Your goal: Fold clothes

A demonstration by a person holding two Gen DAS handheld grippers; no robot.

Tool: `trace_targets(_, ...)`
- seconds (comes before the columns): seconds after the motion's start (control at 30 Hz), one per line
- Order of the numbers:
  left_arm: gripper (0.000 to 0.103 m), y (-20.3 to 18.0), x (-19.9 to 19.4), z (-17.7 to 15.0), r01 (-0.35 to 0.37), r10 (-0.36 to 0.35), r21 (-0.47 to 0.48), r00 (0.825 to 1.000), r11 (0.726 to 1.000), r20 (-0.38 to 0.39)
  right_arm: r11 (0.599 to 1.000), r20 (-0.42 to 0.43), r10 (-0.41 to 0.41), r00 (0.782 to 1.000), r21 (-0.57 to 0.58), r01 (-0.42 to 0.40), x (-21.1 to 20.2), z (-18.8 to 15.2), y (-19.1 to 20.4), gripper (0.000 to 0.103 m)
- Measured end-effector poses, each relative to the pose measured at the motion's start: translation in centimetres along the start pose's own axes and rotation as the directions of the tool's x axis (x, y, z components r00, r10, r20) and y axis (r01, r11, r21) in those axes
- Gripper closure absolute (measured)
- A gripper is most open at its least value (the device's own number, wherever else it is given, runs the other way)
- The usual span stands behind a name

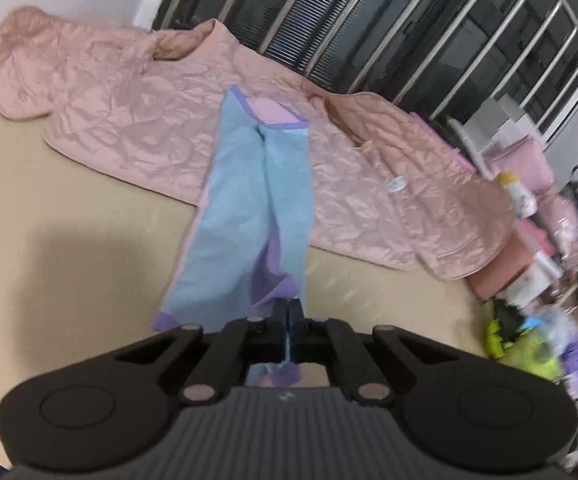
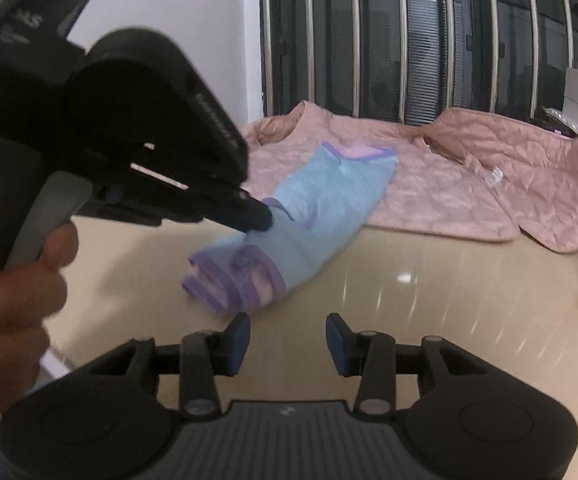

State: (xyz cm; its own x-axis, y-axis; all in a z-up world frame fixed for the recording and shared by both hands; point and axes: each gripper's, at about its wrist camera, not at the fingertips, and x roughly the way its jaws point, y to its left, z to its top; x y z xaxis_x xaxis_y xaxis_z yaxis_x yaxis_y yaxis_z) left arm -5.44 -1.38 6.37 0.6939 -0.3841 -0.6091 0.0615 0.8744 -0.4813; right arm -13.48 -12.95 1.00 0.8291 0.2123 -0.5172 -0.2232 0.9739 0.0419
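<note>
Two hand-held grippers: left is clamping light-blue purple-trimmed trousers; right is hanging half-open, empty. Pinch the other cuff, lift evenly.

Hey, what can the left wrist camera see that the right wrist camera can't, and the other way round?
Only the left wrist view shows the clutter piled at the table's right end, and blue cloth pinched between the shut left tongs. Only the right wrist view shows the hand holding those tongs from outside, and the right tongs open and empty over the table. Both show the blue trousers lying partly on the pink jacket before the barred window.
</note>
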Motion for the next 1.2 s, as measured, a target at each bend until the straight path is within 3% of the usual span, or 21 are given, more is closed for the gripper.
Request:
trace_targets(0.1,0.102,-0.4,-0.1,0.3,0.102,-0.102,0.016,0.995,0.995,-0.024,1.0,0.033,-0.015,0.999,0.011,0.015,1.2,1.0,0.8,0.062)
trace_targets(0.23,0.102,-0.1,-0.6,0.8,0.117,-0.117,0.017,0.993,0.993,-0.01,0.997,0.048,-0.077,0.996,0.02,0.076,2.6,1.7,1.1,0.057)
trace_targets(0.27,0.102,0.1,-0.8,0.9,0.105,-0.105,0.022,0.994,0.994,0.004,0.996,0.035,-0.083,0.996,0.022,0.082,2.9,1.7,1.1,0.063)
trace_targets(0.3,0.102,0.2,-0.9,1.0,0.093,-0.094,0.025,0.995,0.995,0.016,0.997,0.023,-0.079,0.997,0.023,0.078,3.2,1.7,1.0,0.088)
trace_targets(0.33,0.102,0.4,-1.0,1.1,0.083,-0.083,0.023,0.996,0.996,0.018,0.996,-0.003,-0.084,0.996,0.021,0.084,3.6,1.6,0.8,0.1)
trace_targets(0.43,0.099,0.9,-0.9,1.1,0.035,-0.036,0.028,0.999,0.999,0.03,0.996,-0.029,-0.089,0.996,0.01,0.09,4.0,1.2,0.6,0.1)
trace_targets(0.57,0.078,1.1,-0.6,0.1,-0.051,0.048,0.12,0.998,0.991,0.027,0.985,0.015,-0.161,0.987,-0.063,0.161,2.7,1.3,1.0,0.102)
trace_targets(0.67,0.072,1.5,-0.1,-0.9,-0.058,0.057,0.146,0.998,0.988,0.008,0.965,0.043,-0.224,0.974,-0.127,0.227,1.6,1.6,0.8,0.102)
trace_targets(0.77,0.07,1.7,0.6,-1.6,-0.071,0.073,0.161,0.997,0.984,-0.011,0.945,0.036,-0.252,0.967,-0.206,0.254,1.6,1.6,1.0,0.102)
trace_targets(0.83,0.071,2.7,0.5,-1.7,-0.09,0.091,0.123,0.996,0.988,-0.001,0.934,0.07,-0.259,0.963,-0.236,0.268,1.4,1.7,1.6,0.102)
trace_targets(0.9,0.071,4.5,-0.3,-1.1,-0.058,0.057,0.043,0.998,0.997,0.017,0.928,0.109,-0.223,0.969,-0.281,0.245,1.1,1.9,2.7,0.102)
trace_targets(1.0,0.07,6.8,-1.3,-0.1,-0.026,0.027,-0.044,0.999,0.999,0.033,0.902,0.104,-0.114,0.988,-0.406,0.147,1.8,1.8,5.0,0.102)
trace_targets(1.07,0.068,6.9,-1.6,0.3,-0.039,0.04,-0.029,0.999,0.999,0.024,0.864,0.041,-0.081,0.996,-0.495,0.091,3.1,1.3,6.9,0.102)
trace_targets(1.2,0.058,6.0,-1.2,0.4,-0.027,0.028,0.042,1.0,0.999,-0.012,0.849,-0.016,-0.056,0.998,-0.527,0.039,4.4,0.7,8.6,0.102)
